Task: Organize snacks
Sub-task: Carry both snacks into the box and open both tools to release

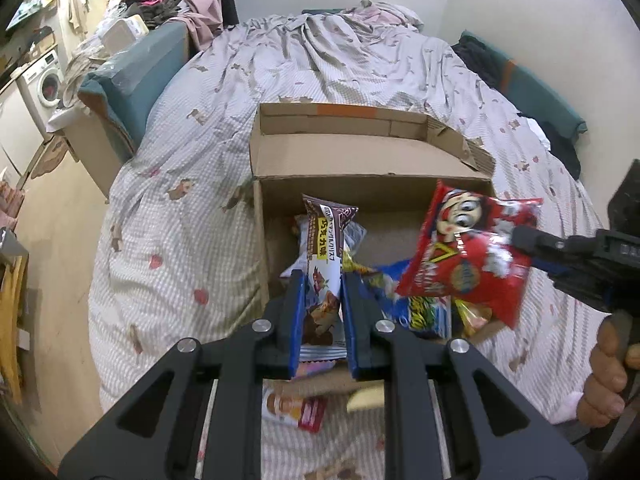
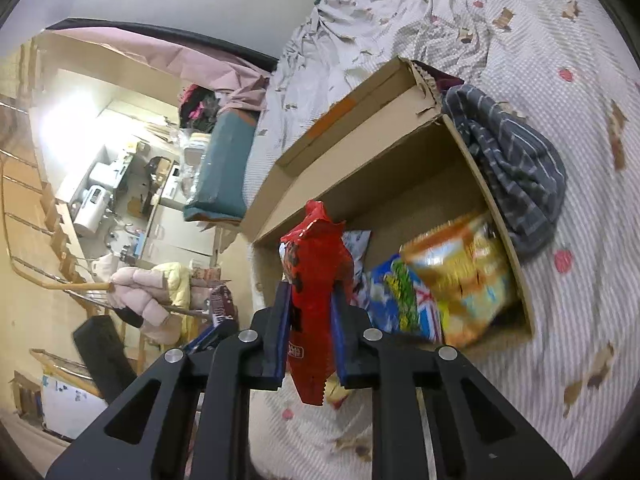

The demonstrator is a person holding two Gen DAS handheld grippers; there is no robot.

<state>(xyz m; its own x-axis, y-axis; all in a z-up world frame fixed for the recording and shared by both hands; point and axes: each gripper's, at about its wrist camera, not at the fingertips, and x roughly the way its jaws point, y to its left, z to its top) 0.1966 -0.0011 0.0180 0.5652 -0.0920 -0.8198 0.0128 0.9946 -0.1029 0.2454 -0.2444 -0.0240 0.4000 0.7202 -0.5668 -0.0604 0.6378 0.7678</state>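
Left gripper: fingers clamped on a brown-and-white chocolate wafer packet, held upright over the near edge of the cardboard box. Right gripper: fingers clamped on a red snack bag, raised above the same box; seen from the left wrist as the red bag hanging over the box's right half. Inside the box, a blue packet beside a yellow-orange bag, leaning against the right wall. Outside, near the front, one small red-and-white packet lying on the bed. Striped grey cloth bunched against the box's far corner.
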